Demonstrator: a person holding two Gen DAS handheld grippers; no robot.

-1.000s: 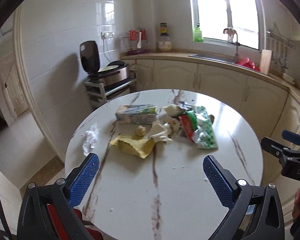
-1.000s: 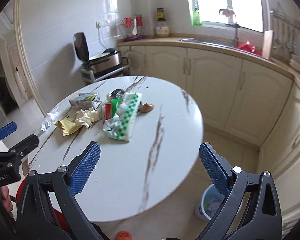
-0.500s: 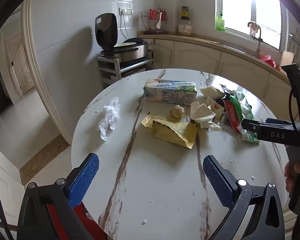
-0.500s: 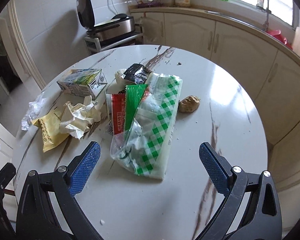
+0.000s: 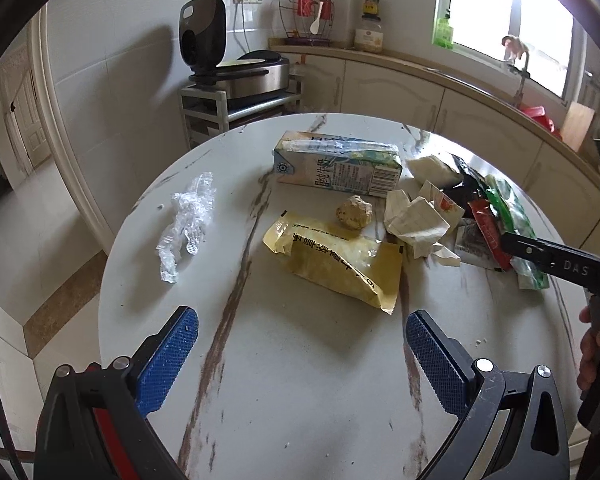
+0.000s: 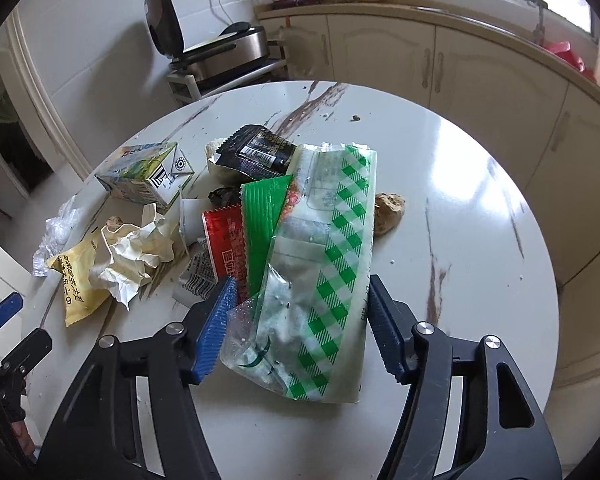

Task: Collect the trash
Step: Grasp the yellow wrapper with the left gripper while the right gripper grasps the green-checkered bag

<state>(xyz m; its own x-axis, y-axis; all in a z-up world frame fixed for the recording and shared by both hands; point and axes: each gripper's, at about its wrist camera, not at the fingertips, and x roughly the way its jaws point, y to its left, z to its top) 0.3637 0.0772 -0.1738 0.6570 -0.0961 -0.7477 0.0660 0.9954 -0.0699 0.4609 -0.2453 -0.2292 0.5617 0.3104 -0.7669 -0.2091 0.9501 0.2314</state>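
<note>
Trash lies on a round marble table (image 5: pixel 300 400). In the right wrist view a clear bag with green checks (image 6: pixel 324 264) lies between the jaws of my right gripper (image 6: pixel 298 320), which are closing; the pads stand at the bag's two edges and it is not crushed. Beside it lie a red wrapper (image 6: pixel 224 240), a green wrapper (image 6: pixel 260 220) and a black wrapper (image 6: pixel 260 152). My left gripper (image 5: pixel 300 344) is open over the table's near part, holding nothing. Ahead of it lie a yellow wrapper (image 5: pixel 340 260), crumpled paper (image 5: pixel 412 220), a milk carton (image 5: pixel 336 168) and clear plastic (image 5: pixel 188 216).
Two brown food lumps sit on the table (image 5: pixel 354 212) (image 6: pixel 388 212). Behind the table stand a metal rack with a cooker (image 5: pixel 236 76) and cream cabinets (image 6: pixel 380 52) under a counter. The table's edge drops to the floor on the left (image 5: pixel 60 260).
Both grippers have moved forward and down toward the trash. The right gripper's jaws have narrowed around the green-checked bag. The left gripper stays wide open.
</note>
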